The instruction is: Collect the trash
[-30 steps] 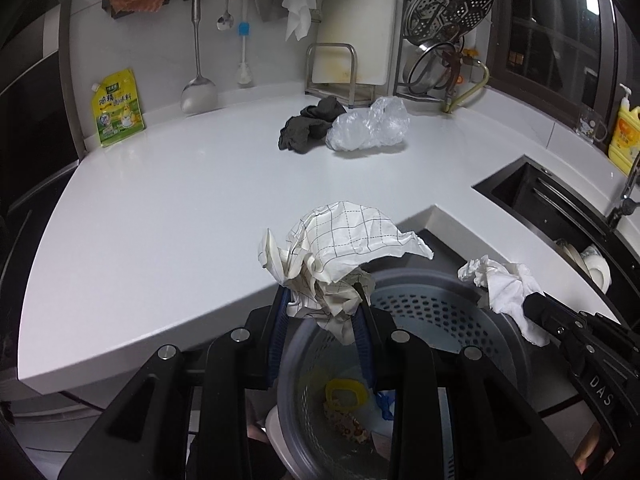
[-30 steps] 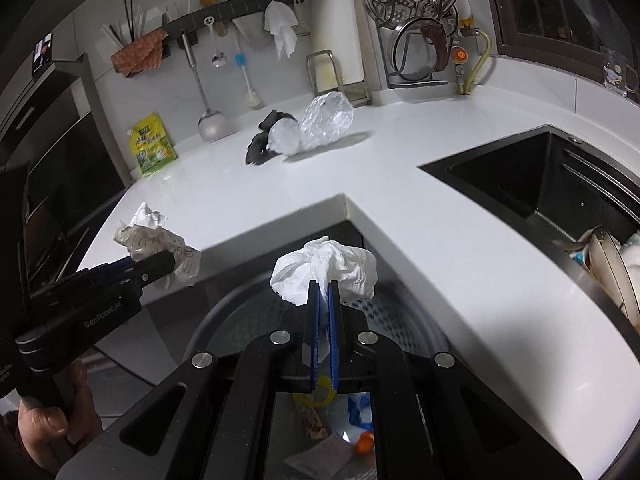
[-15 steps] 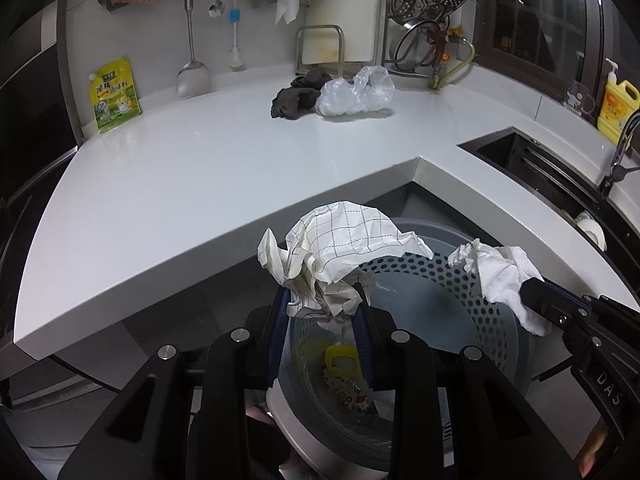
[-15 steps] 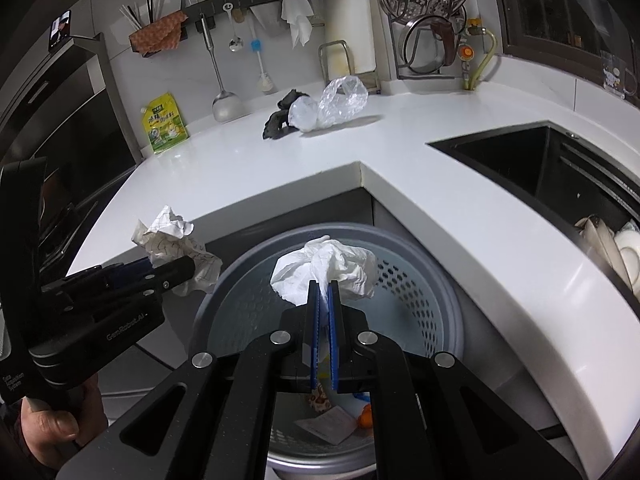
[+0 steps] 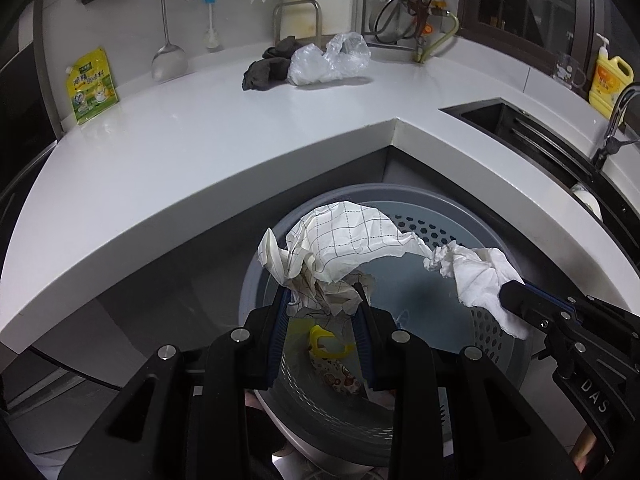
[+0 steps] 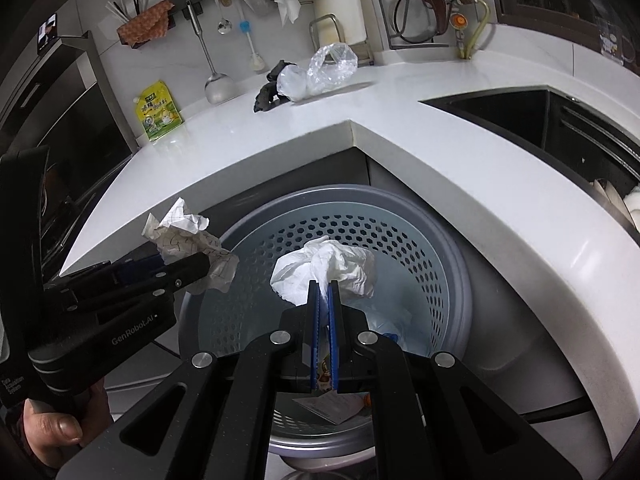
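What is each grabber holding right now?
Left gripper: shut on the crumpled checked paper, over the trash bin.
Right gripper: shut on the crumpled white tissue, over the same bin.

Counter point(image 5: 248, 148) glossy smooth white; bin point(image 6: 400, 236) matt perforated plastic; checked paper point(image 5: 340, 240) crumpled; tissue point(image 6: 332, 268) soft, wrinkled; bag point(image 5: 328, 60) clear plastic.
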